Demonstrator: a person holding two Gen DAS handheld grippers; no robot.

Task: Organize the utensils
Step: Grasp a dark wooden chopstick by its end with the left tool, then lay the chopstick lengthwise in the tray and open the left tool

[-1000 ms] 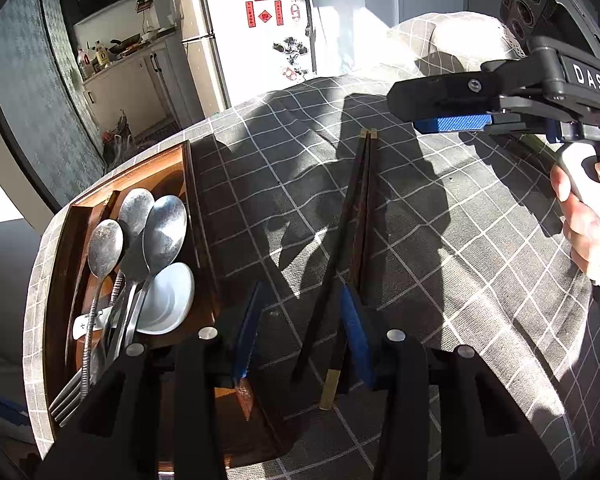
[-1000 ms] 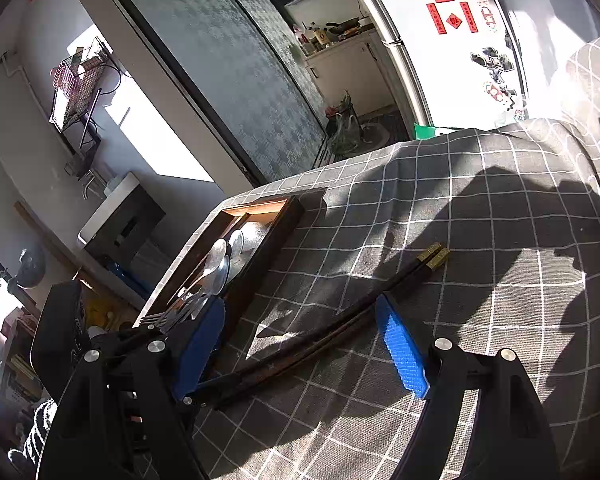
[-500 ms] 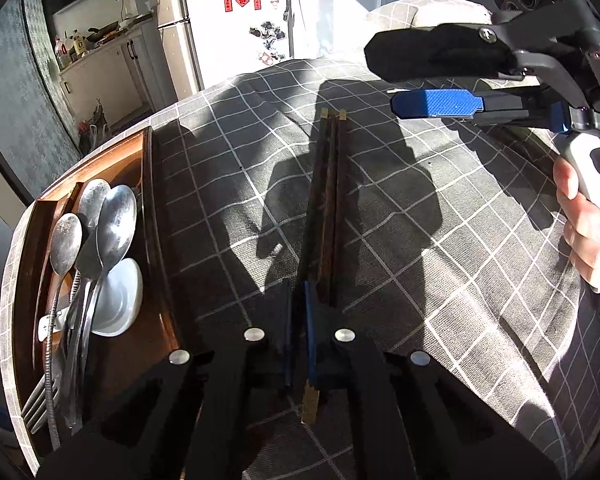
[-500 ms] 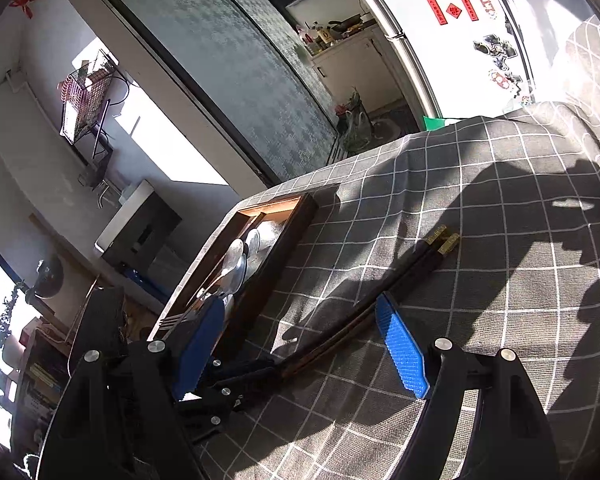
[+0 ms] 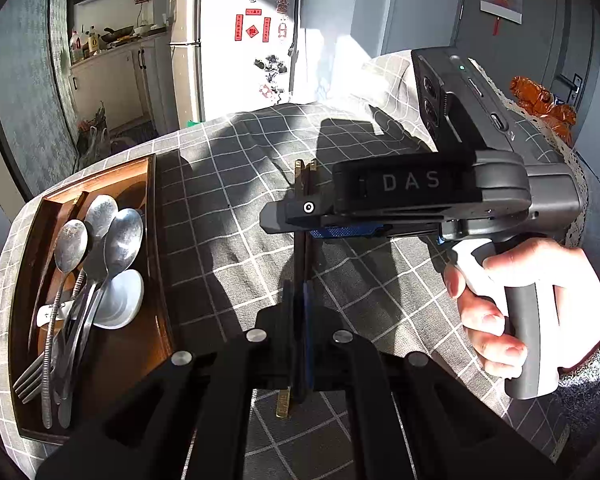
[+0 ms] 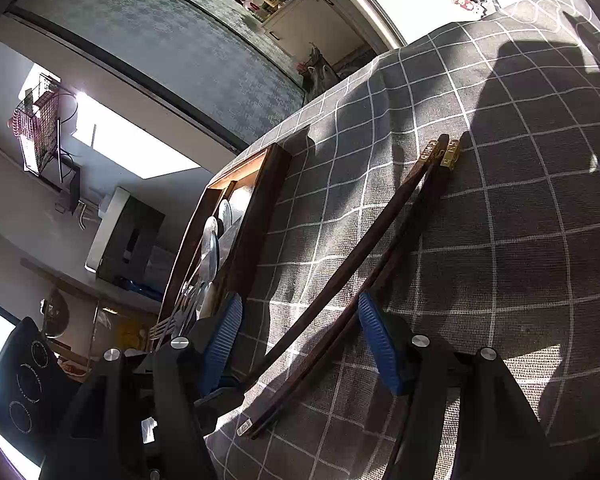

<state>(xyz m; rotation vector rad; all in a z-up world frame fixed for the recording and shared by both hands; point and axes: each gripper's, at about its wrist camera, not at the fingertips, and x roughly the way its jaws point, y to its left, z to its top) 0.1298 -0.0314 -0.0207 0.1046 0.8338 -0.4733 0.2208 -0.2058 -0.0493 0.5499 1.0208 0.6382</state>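
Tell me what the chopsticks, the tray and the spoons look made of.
Chopsticks: dark lacquered wood by the look, with brassy gold end caps; possibly plastic. Tray: reddish-brown wood with a smooth, slightly glossy finish that catches the sun. Spoons: dull grey metal, likely stainless steel, with mottled reflections. The white spoon under them looks like glazed ceramic.

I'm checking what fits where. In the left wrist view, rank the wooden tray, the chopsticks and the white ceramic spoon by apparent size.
1. Wooden tray, clearly largest.
2. Chopsticks, long and thin, the near part hidden where the left gripper clamps them.
3. White ceramic spoon, smallest, partly covered by the metal spoons.
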